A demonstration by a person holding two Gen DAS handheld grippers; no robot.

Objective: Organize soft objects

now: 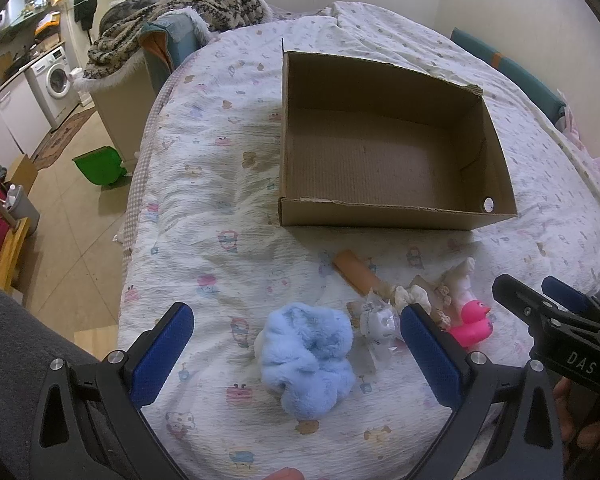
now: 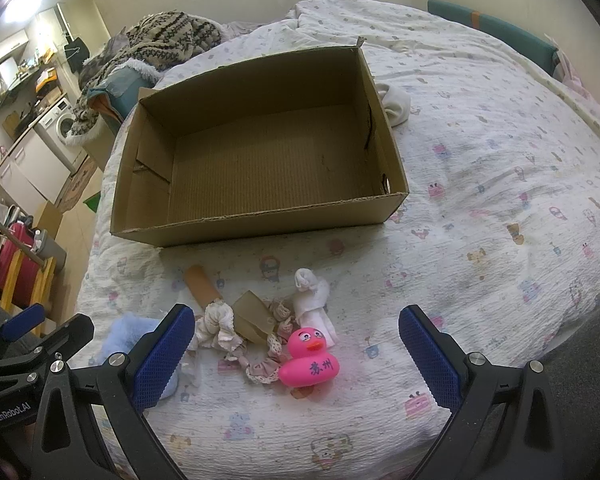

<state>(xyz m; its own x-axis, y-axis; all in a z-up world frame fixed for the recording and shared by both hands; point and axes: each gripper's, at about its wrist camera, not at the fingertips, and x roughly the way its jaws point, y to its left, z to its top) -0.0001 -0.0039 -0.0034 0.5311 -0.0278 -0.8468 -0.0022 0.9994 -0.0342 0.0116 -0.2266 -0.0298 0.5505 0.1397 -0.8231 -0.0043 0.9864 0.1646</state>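
The blue plush scrunchie point(image 1: 306, 360) lies near the bed's point(image 1: 204, 208) front edge, between the wide-apart jaws of the left gripper point(image 1: 296, 346) — light, squashy, likely best pinched across its puffy ring. The right gripper point(image 2: 294, 350), also spread, hovers over one pink duck point(image 2: 308, 360). One cardboard box point(image 2: 256, 216) stands empty behind; lace scrunchies point(image 2: 240, 338) — about three — cluster beside the duck.
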